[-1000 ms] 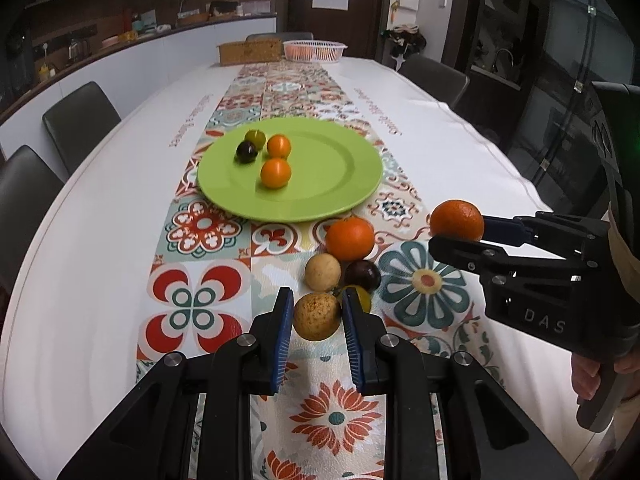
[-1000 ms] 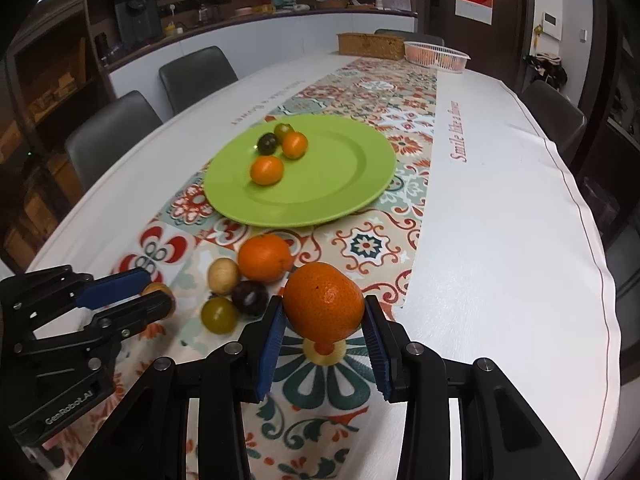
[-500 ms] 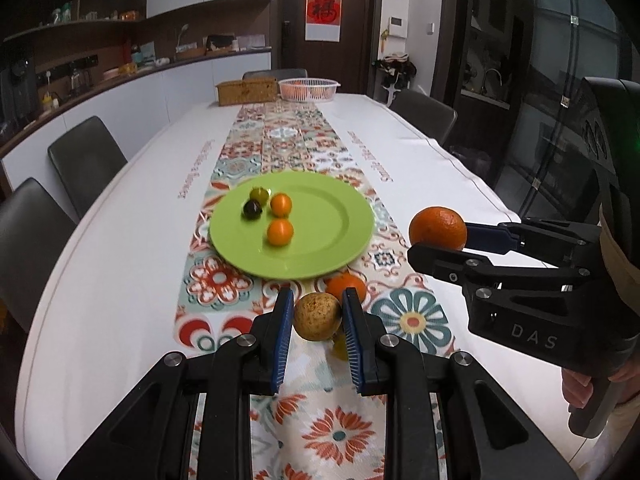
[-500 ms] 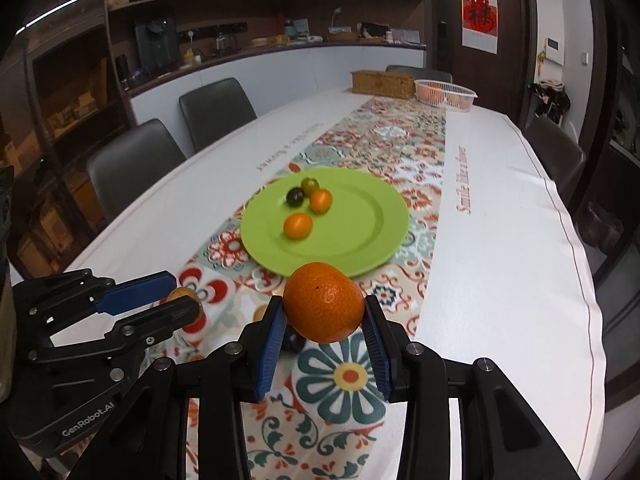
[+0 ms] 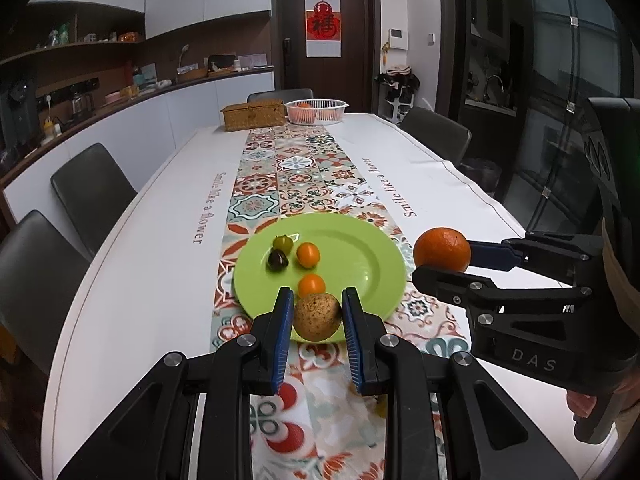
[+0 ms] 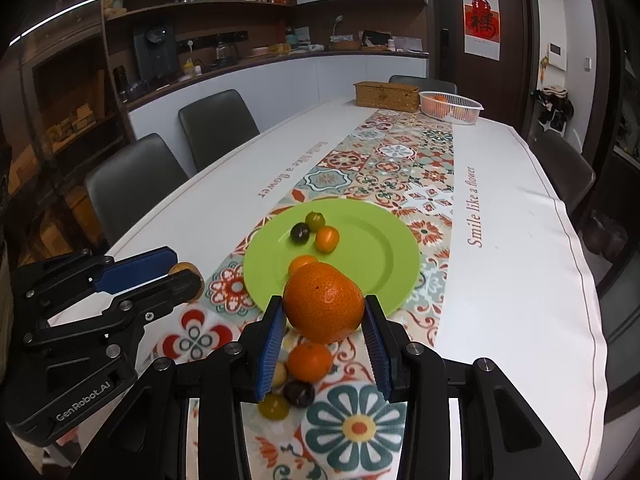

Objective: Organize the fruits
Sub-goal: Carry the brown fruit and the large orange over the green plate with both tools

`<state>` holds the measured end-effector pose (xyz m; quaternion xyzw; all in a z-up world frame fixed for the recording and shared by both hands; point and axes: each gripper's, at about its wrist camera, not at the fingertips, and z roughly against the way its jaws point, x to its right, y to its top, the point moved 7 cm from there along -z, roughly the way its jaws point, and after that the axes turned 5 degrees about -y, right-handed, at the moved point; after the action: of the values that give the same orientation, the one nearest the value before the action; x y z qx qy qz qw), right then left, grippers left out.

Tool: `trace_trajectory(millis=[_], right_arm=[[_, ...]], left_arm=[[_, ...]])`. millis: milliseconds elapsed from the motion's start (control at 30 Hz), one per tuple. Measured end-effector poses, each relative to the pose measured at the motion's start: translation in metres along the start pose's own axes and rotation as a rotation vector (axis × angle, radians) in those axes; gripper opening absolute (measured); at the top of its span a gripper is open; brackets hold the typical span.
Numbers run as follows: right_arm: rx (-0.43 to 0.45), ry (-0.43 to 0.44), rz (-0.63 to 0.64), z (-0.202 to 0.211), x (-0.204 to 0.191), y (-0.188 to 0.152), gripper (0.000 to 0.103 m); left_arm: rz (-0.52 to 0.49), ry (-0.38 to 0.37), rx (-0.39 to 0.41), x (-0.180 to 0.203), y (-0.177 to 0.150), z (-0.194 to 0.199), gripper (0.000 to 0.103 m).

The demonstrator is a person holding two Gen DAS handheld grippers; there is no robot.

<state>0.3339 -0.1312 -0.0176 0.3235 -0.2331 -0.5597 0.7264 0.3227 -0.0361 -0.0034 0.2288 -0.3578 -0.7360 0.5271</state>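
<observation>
Two fruits we carry above the counter [image 5: 132,264]: left tongs [image 5: 316,316] clamp a speckled brown fruit [image 5: 317,317], right tongs [image 6: 325,314] an orange [image 6: 324,307], both aimed at the green plate [image 6: 384,268], presumably for grouping.

Both tools are matt black plastic frames with open triangular cut-outs, silver round-headed screws at the joints and ribbed blue pads lining the inner faces of the fingers. The left gripper [image 5: 316,314] carries white "GenRobot.AI" lettering on its side, seen at 8 o'clock in the right wrist view. The right gripper [image 6: 325,320] has "DAS" in grey on its housing, and at 4 o'clock in the left wrist view a hand [image 5: 588,400] wraps its black handle below a tan sleeve [image 5: 620,272].
</observation>
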Motion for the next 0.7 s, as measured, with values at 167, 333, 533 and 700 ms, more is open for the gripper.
trace_trajectory(millis=[167,333,533,700], right_arm=[[-0.006,-0.012,0.005,-0.017,0.001,0.013,0.04],[-0.029,-0.011,0.008,-0.039,0.002,0.02,0.04],[-0.061,-0.021,0.015,-0.071,0.007,0.025,0.04],[-0.091,-0.02,0.002,-0.094,0.013,0.026,0.04]], left_arm=[[-0.004,-0.002,-0.013,-0.012,0.007,-0.019,0.025],[0.003,-0.013,-0.034,-0.024,0.011,-0.039,0.025],[0.004,-0.024,-0.067,-0.036,0.014,-0.071,0.025],[0.018,-0.049,-0.105,-0.044,0.012,-0.098,0.025]])
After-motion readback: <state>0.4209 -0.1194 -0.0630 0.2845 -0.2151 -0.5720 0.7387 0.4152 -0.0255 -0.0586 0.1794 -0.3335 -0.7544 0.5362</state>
